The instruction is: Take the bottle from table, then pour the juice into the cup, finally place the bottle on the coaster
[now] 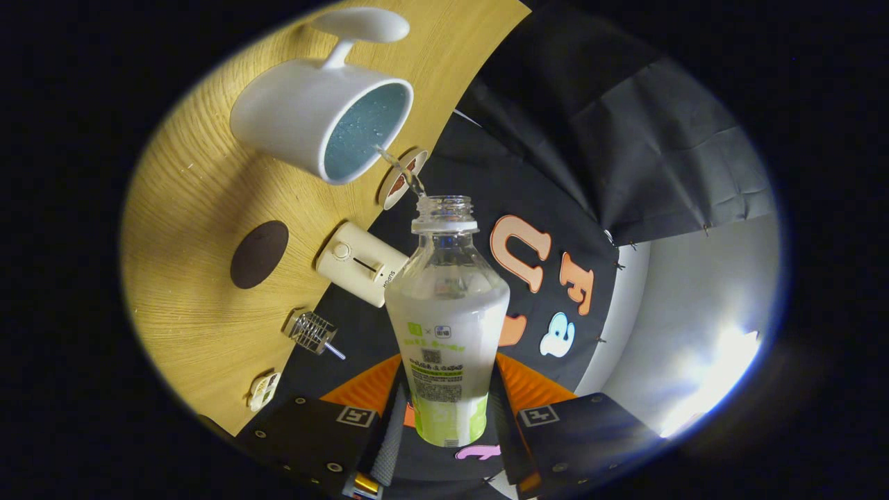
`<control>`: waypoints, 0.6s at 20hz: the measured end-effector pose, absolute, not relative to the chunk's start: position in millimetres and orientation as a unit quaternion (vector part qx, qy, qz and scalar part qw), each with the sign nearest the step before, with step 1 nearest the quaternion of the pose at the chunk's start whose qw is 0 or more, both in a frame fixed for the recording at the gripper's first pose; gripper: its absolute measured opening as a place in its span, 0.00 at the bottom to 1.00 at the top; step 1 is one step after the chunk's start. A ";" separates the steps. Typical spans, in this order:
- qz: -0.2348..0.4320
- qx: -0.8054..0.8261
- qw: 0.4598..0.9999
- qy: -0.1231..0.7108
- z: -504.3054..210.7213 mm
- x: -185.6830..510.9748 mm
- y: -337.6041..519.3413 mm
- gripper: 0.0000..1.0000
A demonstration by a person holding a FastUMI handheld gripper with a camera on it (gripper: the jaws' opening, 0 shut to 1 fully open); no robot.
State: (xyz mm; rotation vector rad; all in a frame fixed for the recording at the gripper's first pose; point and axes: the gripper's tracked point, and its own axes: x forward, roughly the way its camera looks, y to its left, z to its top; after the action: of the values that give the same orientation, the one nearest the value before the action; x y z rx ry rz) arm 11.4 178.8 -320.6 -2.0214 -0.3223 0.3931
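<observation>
My gripper (pixel 448 410) is shut on a clear plastic bottle (pixel 448 319) with a white and green label, its fingers (pixel 389 417) pressing on both sides of its lower body. The bottle is uncapped and tipped over sideways. A thin stream of liquid (pixel 399 170) runs from its mouth into the white mug (pixel 323 125), whose blue inside holds liquid. The mug stands on the wooden table (pixel 194 208) just beyond the bottle's mouth. A dark brown round coaster (pixel 259 254) lies on the table, to the side of the mug and apart from it.
A small cream appliance with a knob (pixel 361 264) stands at the table's back edge. A round white and red item (pixel 403 177) sits by the mug. A small wire whisk-like tool (pixel 312 332) and a small white object (pixel 264 390) lie along that edge too.
</observation>
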 end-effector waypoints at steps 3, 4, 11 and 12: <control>0.163 -0.841 0.496 -0.142 -320.7 11.0 178.4 0.60; 0.161 -0.841 0.494 -0.147 -320.2 11.9 178.0 0.60; 0.165 -0.845 0.485 -0.155 -319.6 14.2 175.3 0.60; 0.165 -0.843 0.487 -0.155 -318.5 14.4 176.2 0.60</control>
State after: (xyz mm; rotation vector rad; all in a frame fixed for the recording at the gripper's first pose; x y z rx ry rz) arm 14.4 176.2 -318.5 -2.0508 -0.3776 0.4002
